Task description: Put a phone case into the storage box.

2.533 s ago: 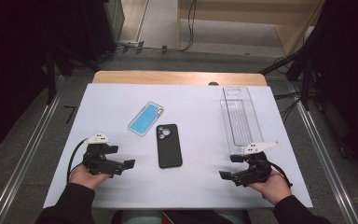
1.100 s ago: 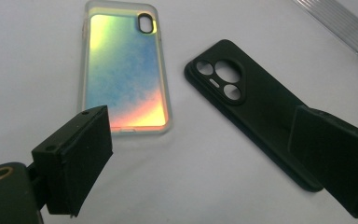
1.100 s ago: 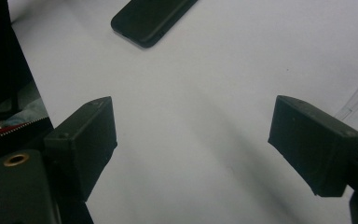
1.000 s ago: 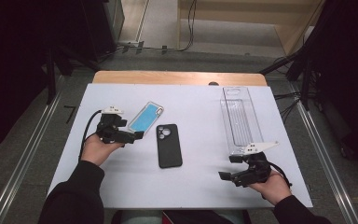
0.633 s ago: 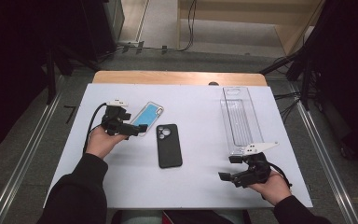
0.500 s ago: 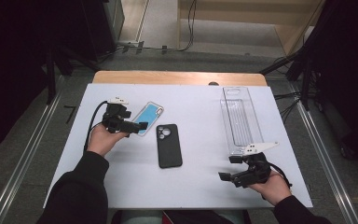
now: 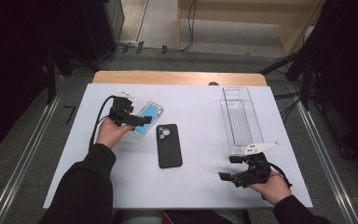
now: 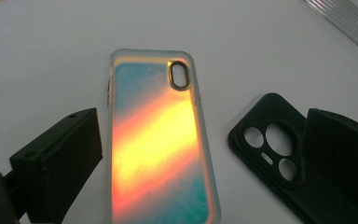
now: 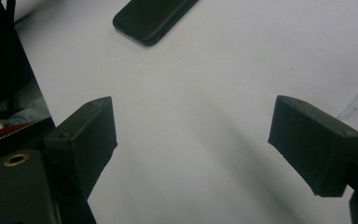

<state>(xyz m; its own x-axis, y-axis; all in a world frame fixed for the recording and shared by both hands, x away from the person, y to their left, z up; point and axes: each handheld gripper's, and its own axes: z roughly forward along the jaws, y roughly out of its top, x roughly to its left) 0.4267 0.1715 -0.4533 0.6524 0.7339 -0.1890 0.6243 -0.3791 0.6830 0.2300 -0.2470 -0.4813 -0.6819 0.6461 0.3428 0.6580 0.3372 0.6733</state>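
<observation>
High view: 2 phone cases (image 7: 148,119), 1 tray (image 7: 239,119)

clear case (image 7: 148,118) left of dark case (image 7: 169,145), near | tray (image 7: 240,119) far right | all on table (image 7: 200,186) | left gripper (image 7: 145,120) over clear case

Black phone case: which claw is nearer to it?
Left. The left claw straddles the iridescent case right beside the black phone case; the right claw sits apart, near the clear tray.
</observation>
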